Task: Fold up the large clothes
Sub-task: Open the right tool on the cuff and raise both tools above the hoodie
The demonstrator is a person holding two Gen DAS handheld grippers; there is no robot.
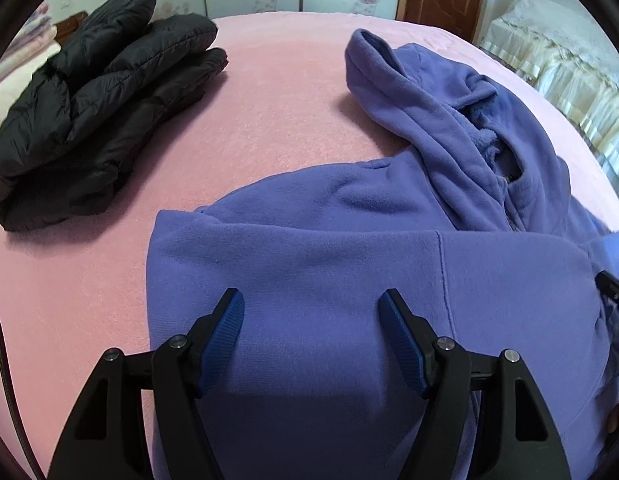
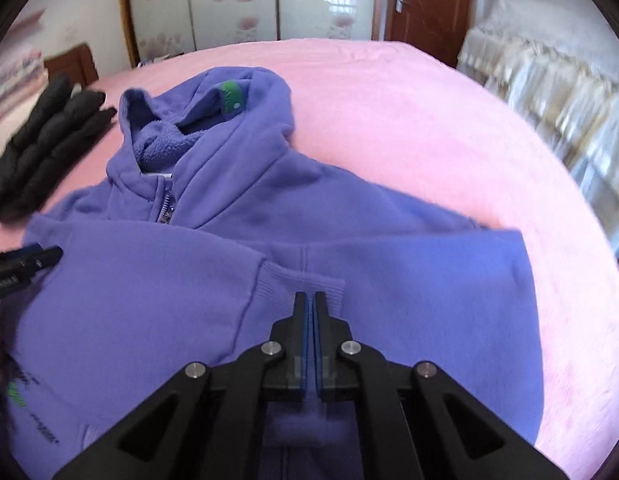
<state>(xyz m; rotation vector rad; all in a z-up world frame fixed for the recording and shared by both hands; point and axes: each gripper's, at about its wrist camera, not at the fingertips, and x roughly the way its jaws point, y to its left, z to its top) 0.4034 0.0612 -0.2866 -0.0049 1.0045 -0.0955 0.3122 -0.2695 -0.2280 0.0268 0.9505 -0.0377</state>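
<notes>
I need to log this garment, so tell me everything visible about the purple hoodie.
The purple hoodie is a soft fleece zip-up, partly folded on the pink bedspread. Its hood lies open at the far end, showing a fuzzy lining and a green label; the zipper is closed below it. A sleeve with a ribbed cuff lies across the body, and small green print marks one panel.

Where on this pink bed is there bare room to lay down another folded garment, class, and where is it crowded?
Bare pink bedcover lies between the black padded jacket and the purple hoodie, and again right of the hoodie toward the lace-covered furniture. The near middle is crowded: hoodie, open left gripper, shut right gripper.
</notes>
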